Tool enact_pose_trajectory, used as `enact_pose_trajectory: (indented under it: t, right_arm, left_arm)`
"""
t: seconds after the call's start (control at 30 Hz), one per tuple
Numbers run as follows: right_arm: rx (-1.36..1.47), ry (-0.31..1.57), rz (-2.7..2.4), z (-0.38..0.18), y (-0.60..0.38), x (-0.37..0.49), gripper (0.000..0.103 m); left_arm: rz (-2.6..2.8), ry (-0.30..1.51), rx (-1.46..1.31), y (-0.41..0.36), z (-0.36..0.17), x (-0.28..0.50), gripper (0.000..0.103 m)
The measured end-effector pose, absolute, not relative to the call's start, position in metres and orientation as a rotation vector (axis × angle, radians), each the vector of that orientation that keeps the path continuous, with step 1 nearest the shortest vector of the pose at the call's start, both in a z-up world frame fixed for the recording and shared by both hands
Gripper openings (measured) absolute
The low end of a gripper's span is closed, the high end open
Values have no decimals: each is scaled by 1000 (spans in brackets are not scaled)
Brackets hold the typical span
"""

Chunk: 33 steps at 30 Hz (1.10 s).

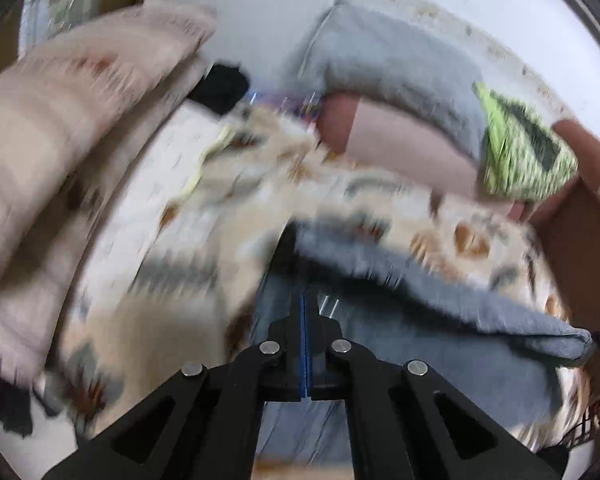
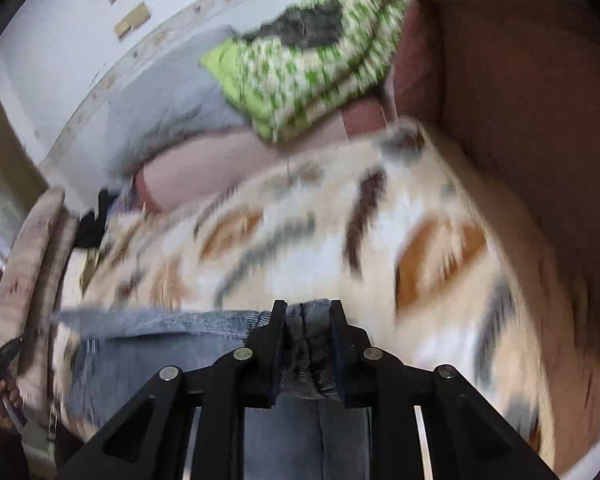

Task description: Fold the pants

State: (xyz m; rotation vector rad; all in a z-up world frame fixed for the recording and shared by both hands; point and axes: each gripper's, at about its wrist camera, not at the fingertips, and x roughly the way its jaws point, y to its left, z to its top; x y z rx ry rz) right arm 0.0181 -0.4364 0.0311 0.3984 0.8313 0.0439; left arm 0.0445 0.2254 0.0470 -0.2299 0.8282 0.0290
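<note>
Grey-blue pants hang over a patterned cream blanket on a bed. In the left wrist view my left gripper is shut, its blue pads pressed together on a thin edge of the pants. In the right wrist view my right gripper is shut on a bunched fold of the pants, whose waistband runs off to the left. The pants fabric fills the gap between the right fingers. Both views are blurred by motion.
A green and white pillow and a grey pillow lie at the head of the bed. A pinkish pillow is at the left. A brown headboard rises at the right. A white wall lies behind.
</note>
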Motion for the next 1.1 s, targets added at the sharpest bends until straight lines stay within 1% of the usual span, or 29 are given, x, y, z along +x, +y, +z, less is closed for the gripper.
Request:
enact_pose_trajectory:
  t: [0.03,0.1,0.13,0.17,0.2,0.23,0.27,0.3,0.37,0.57,0.73,0.8,0.83,0.87,0.9,0.93,0.97,1.1]
  right_arm:
    - [416,864,39,13,-435,0,24]
    - [403,965,3,-24,-435,-27,34]
    - [400,991,-30,-35,-437,-37,47]
    - [420,982,-60,-39,-441,-47,62]
    - [452,965,-79,-39,-445,-54,64]
    - [516,933,-102,-34,-452,-63,65]
    - [560,906,-108,-30,-455,-68,67]
    - [608,879,-105,-25,-457,-73,69]
    - [745,845,-42,-20,-454,-79,74]
    - [1016,803,86,-32,-423,-90,74]
    - [1063,825,102,-44,-413,-90,74]
    - [1082,825,96,-49,-415,-91,74]
    - [1091,830,85,-51,-419,-92,74]
    - [1097,833,78,-53,-421,-91,74]
    - [1107,836,73,-56,-423,-89,74]
    - [1115,836,73,-58,-426,-89,74]
    - [1131,833,65,-61,-431,-90,74]
    - [1178,820,16,-66,-442,-98,74]
  left_arm:
    - [43,850,-230,229,38,34,0]
    - [58,912,-268,238,17,20,0]
    - [60,946,-305,242,9,19,3]
    - [66,962,-336,244,5,19,8]
    - [71,966,-353,243,4,19,28]
    - [75,967,-364,240,4,22,60]
    - [76,953,-392,237,6,24,71]
    - [64,923,-438,235,8,24,78]
    - [18,898,-545,229,8,34,78]
    - [20,983,-781,209,-20,79,78]
    - [117,1051,-887,208,-47,112,78]
    - [133,1050,-906,209,-52,119,78]
    - [149,1045,-910,210,-56,123,73]
    - [162,1038,-917,213,-58,125,64]
    - [168,1042,-918,216,-60,126,33]
    - [164,1055,-914,218,-61,130,7]
    - [169,1056,-903,220,-61,131,4]
    - [162,996,-842,220,-46,124,3]
